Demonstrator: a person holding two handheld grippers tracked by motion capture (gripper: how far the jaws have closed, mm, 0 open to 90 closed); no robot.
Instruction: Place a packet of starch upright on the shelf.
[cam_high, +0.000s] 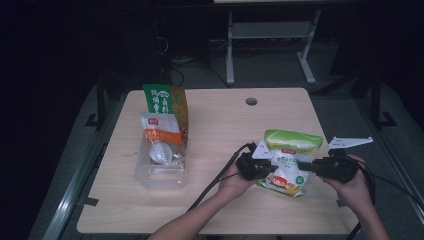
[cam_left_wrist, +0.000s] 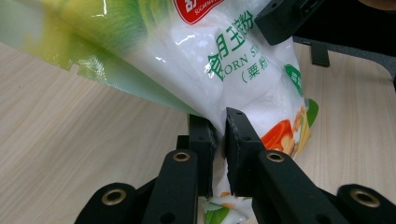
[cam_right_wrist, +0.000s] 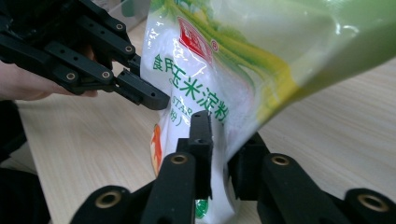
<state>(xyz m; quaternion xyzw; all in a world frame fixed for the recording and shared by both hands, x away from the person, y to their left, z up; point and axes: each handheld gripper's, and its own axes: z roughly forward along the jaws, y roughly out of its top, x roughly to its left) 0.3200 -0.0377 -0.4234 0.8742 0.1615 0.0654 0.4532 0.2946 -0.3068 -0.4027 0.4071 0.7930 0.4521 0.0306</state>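
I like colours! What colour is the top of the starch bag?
Yellow-green top on the white plastic corn starch bag; clearest in the high view.

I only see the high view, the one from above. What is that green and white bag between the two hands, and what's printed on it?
Observer: In the left gripper view, the bag reads "CORN ST" in green letters, below a red logo.
Operator: Is the left tool really holding it?
Observer: Yes. The left gripper has its jaws pinched shut on the bag's thin side edge.
Operator: And the right one?
Observer: In the right gripper view, the bag's other edge runs between the jaws of the right gripper, which stand wider apart. I cannot tell whether they press on it.
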